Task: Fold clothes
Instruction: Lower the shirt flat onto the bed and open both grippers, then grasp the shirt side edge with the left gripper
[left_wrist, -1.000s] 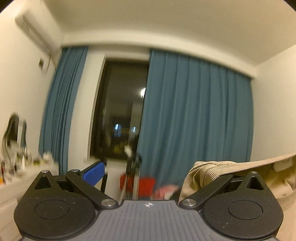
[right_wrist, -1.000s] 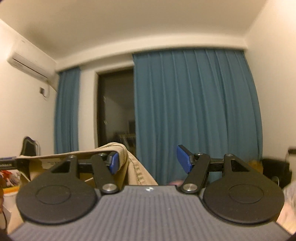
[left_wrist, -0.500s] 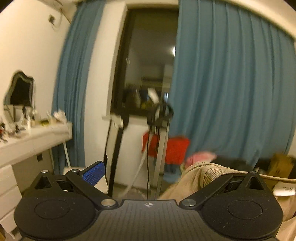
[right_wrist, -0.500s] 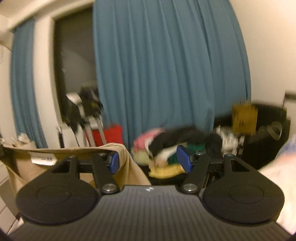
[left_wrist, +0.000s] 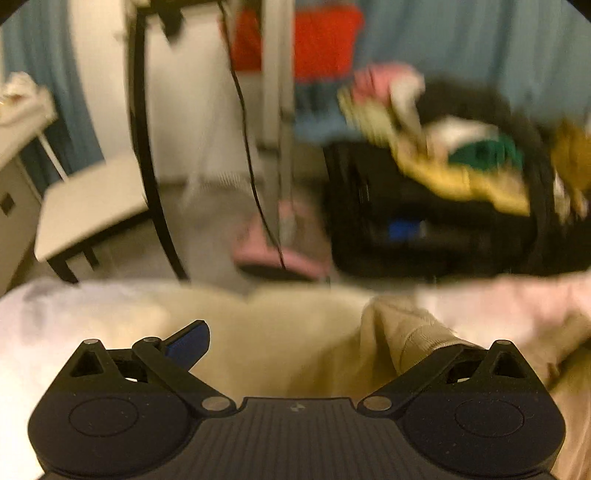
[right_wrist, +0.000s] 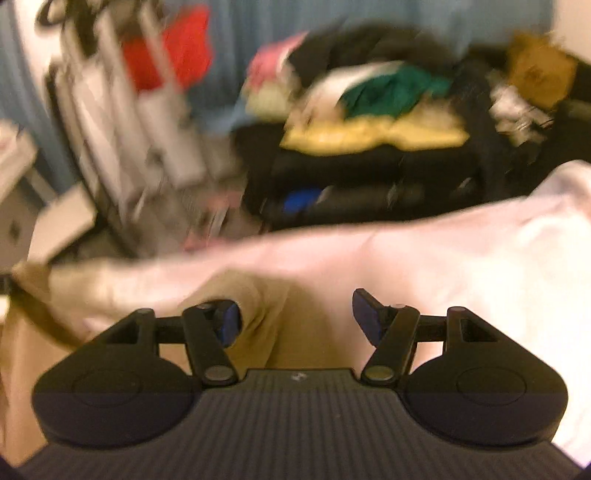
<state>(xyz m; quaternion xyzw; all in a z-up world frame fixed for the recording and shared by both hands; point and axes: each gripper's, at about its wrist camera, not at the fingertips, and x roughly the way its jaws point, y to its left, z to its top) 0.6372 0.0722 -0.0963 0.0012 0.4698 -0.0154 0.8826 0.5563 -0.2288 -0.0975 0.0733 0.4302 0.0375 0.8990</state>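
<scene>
honestly, with both the left gripper (left_wrist: 295, 343) and right gripper (right_wrist: 295, 317) spread wide, the beige ribbed-cuff garment (left_wrist: 413, 332) merely draped over their fingers above the white bed (right_wrist: 480, 258) could slide off.

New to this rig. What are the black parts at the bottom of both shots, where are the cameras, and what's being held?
There is no robot arm here. A person holds a two-finger gripper in each hand, and a fisheye camera on each one looks forward along its fingers. So the black parts are the grippers themselves: the left gripper in the left wrist view, the right gripper in the right wrist view.

Both fingers stand apart on each, yet a beige garment hangs bunched over one finger of each, apparently stretched between them above a pale sheet, likely a bed. Whether it is pinched is unclear.

Behind, blurred by motion, a pile of clothes lies on something black.
</scene>
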